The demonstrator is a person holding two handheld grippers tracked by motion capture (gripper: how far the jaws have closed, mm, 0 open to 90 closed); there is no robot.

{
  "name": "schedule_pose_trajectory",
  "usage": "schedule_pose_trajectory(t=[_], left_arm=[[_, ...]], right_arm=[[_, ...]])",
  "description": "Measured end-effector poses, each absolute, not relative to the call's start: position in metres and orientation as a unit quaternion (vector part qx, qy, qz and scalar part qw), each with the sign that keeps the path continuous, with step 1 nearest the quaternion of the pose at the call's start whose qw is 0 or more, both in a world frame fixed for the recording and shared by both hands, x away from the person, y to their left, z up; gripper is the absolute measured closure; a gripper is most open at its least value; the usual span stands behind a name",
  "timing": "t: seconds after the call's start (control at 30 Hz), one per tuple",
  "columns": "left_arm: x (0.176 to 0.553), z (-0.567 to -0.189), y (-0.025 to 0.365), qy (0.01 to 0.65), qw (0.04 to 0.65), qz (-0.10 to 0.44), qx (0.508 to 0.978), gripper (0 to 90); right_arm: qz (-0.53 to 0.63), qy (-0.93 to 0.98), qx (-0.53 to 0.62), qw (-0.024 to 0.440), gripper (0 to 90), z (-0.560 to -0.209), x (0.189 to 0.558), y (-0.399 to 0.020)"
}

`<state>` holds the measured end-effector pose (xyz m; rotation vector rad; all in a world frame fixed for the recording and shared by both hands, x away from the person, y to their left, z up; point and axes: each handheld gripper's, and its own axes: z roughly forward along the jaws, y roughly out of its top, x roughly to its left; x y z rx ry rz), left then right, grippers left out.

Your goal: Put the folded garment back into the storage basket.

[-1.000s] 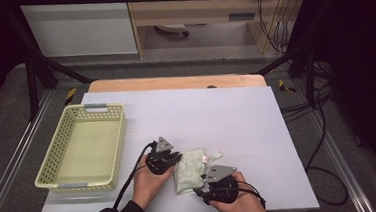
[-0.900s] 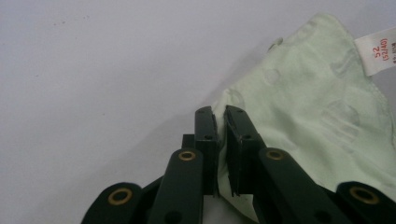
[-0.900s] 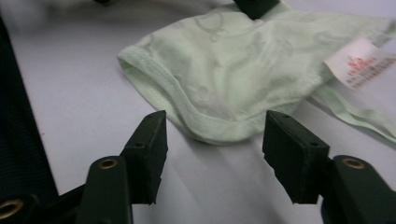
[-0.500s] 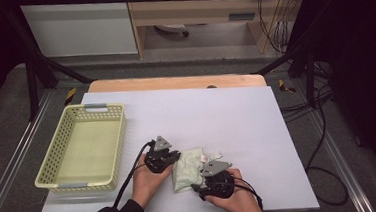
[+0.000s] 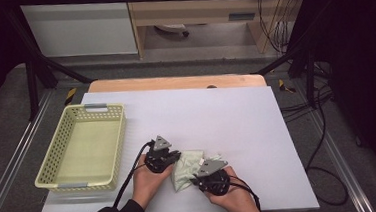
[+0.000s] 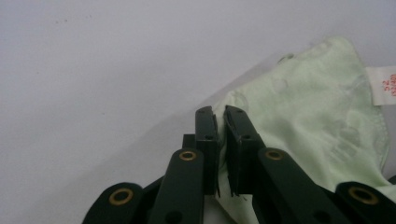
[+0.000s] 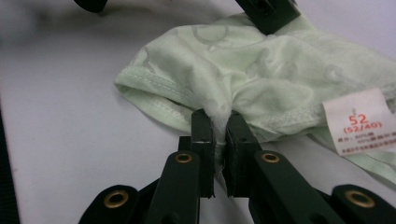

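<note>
your left gripper (image 6: 219, 119) is clamped on the near edge of the pale green garment (image 5: 188, 167), which lies bunched on the table (image 5: 237, 117) between both grippers. your right gripper (image 7: 219, 122) has just closed, pinching a fold by the white size tag (image 7: 357, 119).
</note>
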<state>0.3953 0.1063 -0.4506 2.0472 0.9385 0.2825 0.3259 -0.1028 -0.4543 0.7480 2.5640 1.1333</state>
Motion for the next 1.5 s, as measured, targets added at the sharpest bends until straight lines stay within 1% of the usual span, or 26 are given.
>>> schedule_pose_trajectory(t=[0.07, 0.4, 0.63, 1.5], left_arm=[[0.394, -0.448, 0.107, 0.373, 0.425, 0.115, 0.817, 84.4], [0.393, -0.419, 0.115, 0.365, 0.448, 0.117, 0.808, 84.4], [0.398, -0.401, 0.120, 0.359, 0.451, 0.127, 0.807, 84.4], [0.399, -0.380, 0.128, 0.357, 0.451, 0.126, 0.808, 84.4]], right_arm=[[0.399, 0.874, 0.255, 0.112, 85.1, -0.450, 0.325, -0.104], [0.420, 0.865, 0.249, 0.119, 85.1, -0.431, 0.324, -0.104], [0.431, 0.862, 0.244, 0.113, 85.0, -0.423, 0.334, -0.099], [0.432, 0.869, 0.223, 0.096, 85.0, -0.410, 0.342, -0.088]])
